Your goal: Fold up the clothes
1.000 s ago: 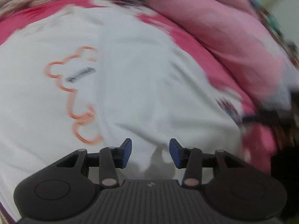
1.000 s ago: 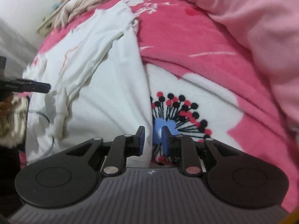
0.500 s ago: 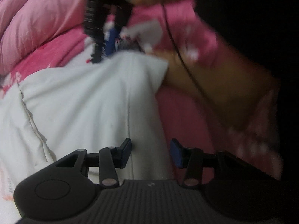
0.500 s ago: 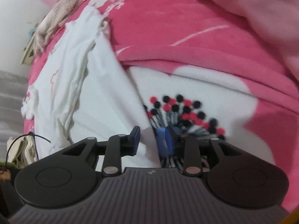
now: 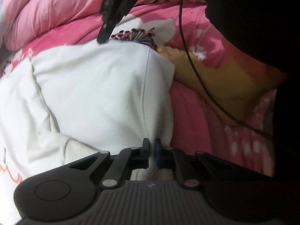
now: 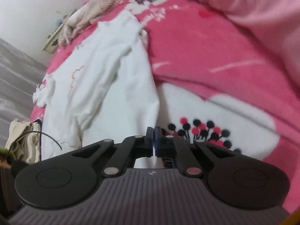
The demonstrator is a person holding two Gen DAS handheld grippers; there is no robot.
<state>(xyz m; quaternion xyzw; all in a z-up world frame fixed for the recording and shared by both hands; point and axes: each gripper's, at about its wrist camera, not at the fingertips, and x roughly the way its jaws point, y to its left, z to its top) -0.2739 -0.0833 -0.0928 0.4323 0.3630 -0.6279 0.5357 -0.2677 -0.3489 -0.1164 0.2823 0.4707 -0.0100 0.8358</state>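
Observation:
A white T-shirt with an orange outline print lies spread on a pink flowered bedspread. My left gripper is shut on the shirt's near hem edge. My right gripper is shut on the shirt's hem corner beside a black-and-red dotted flower print. In the left wrist view the right gripper shows from outside, tip down on the far hem corner, with a hand above it.
A pale pink duvet is bunched along the back of the bed, also in the right wrist view. A beige knitted garment lies at the far end. A person's bare leg and a black cable lie at right. Beige cloth sits at the left edge.
Both grippers have closed on the shirt's hem; they were open before. The left gripper swung from over the printed chest down to the hem.

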